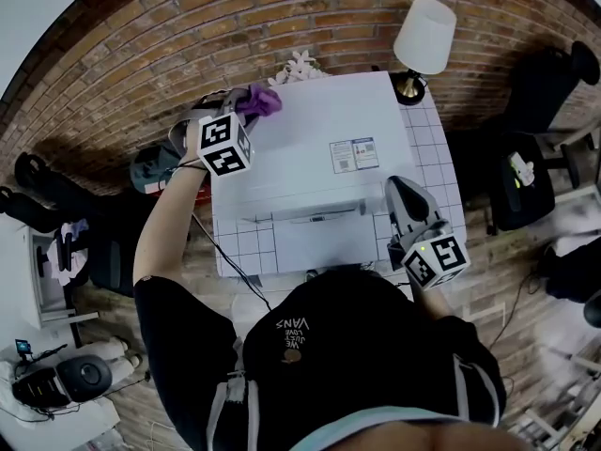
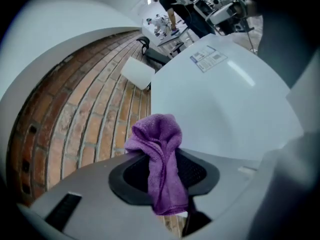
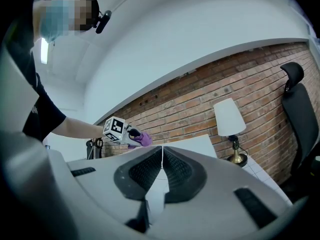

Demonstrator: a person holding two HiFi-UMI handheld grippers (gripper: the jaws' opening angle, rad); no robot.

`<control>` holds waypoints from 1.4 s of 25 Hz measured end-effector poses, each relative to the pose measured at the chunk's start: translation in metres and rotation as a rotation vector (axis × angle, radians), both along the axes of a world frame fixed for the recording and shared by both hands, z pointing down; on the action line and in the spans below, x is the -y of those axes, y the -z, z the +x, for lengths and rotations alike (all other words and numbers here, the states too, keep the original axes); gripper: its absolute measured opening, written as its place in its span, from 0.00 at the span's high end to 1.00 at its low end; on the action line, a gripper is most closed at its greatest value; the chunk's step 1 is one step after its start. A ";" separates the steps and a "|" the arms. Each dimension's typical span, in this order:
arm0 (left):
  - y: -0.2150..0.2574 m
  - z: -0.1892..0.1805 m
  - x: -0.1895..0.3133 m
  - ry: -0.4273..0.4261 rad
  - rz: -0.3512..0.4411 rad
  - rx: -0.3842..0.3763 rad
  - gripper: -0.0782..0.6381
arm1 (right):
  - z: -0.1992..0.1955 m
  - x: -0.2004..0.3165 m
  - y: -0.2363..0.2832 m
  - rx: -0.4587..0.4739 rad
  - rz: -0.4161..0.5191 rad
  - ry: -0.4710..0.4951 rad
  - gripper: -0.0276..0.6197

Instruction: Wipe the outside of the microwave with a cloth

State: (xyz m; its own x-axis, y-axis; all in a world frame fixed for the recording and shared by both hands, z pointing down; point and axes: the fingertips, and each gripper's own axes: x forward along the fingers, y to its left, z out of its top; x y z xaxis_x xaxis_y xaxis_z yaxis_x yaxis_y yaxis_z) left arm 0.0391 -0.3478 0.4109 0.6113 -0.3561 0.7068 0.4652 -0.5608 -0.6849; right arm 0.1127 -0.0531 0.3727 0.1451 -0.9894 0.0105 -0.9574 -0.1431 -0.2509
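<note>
Microwave (image 1: pixel 310 158): white, boxy and smooth-sided, pretty glossy on top. It sits on the bench with its back toward the wall, and there's a small printed sticker (image 1: pixel 353 154) on the top panel.
Cloth (image 2: pixel 160 164): purple and fuzzy like microfibre, bunched into a soft wad. It's up at the back-left corner of the microwave's top; can't tell if it's actually pressing on the panel.
Left tool (image 2: pixel 162 171): clenched on the cloth, with the fabric spilling out above and below its dark ribbed pads.
Right tool (image 3: pixel 161 169): jaws pinched together with nothing between them, hanging just off the microwave's front-right corner, over the bench.
Bench (image 1: pixel 427 134): white top with a grid of square tiles and thin dark grout lines.
Lamp (image 1: pixel 424 40): white tapered shade on a brassy base, standing on the bench's back-right corner.
Wall (image 1: pixel 141 64): rough red-brown brick right behind the bench.
Room: plank-look floor, and a black office chair (image 1: pixel 545 83) off to the right.
</note>
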 end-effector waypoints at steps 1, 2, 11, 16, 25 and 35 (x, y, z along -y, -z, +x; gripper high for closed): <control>0.003 0.013 -0.016 -0.044 0.005 -0.001 0.69 | 0.003 -0.003 0.000 0.001 0.002 -0.003 0.95; 0.006 0.027 -0.032 -0.088 0.009 -0.001 0.69 | 0.007 -0.006 -0.001 0.002 0.003 -0.007 0.95; 0.009 0.133 -0.168 -0.393 -0.001 0.016 0.69 | 0.052 -0.037 -0.004 0.006 0.005 -0.067 0.95; 0.006 0.170 -0.204 -0.471 0.012 0.026 0.69 | 0.071 -0.052 -0.006 0.015 0.009 -0.104 0.95; -0.006 0.144 -0.194 -0.459 0.031 0.086 0.69 | 0.069 -0.056 -0.009 0.027 0.001 -0.118 0.95; -0.013 0.021 -0.120 -0.270 0.031 0.133 0.69 | 0.009 -0.019 -0.003 0.010 0.007 -0.018 0.95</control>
